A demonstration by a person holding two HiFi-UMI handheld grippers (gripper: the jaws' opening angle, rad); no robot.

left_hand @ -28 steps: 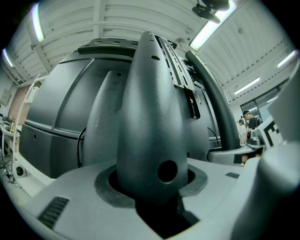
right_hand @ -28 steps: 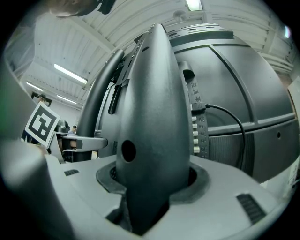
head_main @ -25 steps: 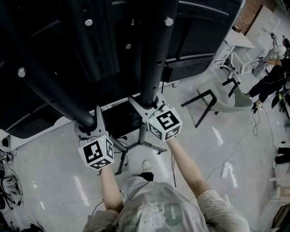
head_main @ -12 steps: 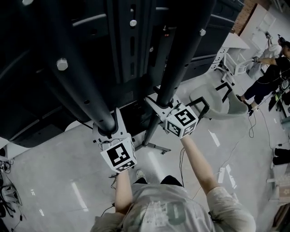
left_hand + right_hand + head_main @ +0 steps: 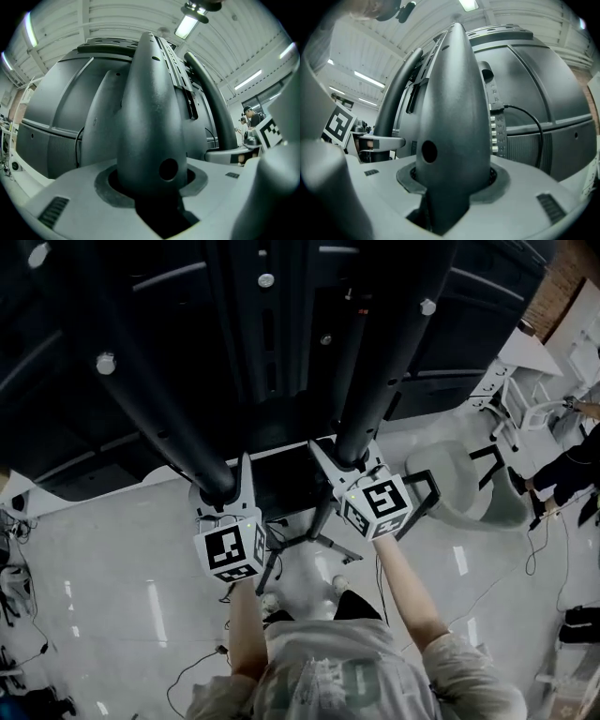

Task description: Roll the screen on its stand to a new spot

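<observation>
The screen [image 5: 281, 324] shows its dark back at the top of the head view, mounted on a black stand with two tube poles. My left gripper [image 5: 222, 491] is shut around the left pole [image 5: 159, 418]. My right gripper [image 5: 352, 460] is shut around the right pole [image 5: 389, 362]. The stand's base legs [image 5: 314, 538] rest on the glossy floor below. In the left gripper view the left pole [image 5: 150, 117] fills the gap between the jaws, with the screen's back [image 5: 51, 108] behind it. The right pole [image 5: 452, 117] sits the same way in the right gripper view, beside a cable [image 5: 532, 119].
A pale chair [image 5: 473, 488] with black legs stands just right of the right gripper. A white desk [image 5: 534, 343] and a person [image 5: 572, 460] are at the far right. Cables [image 5: 192, 676] trail over the floor. My feet [image 5: 272, 601] are behind the stand's base.
Both grippers keep their hold on the poles. The stand has shifted across the floor with me, and the chair now lies much closer to the right gripper.
</observation>
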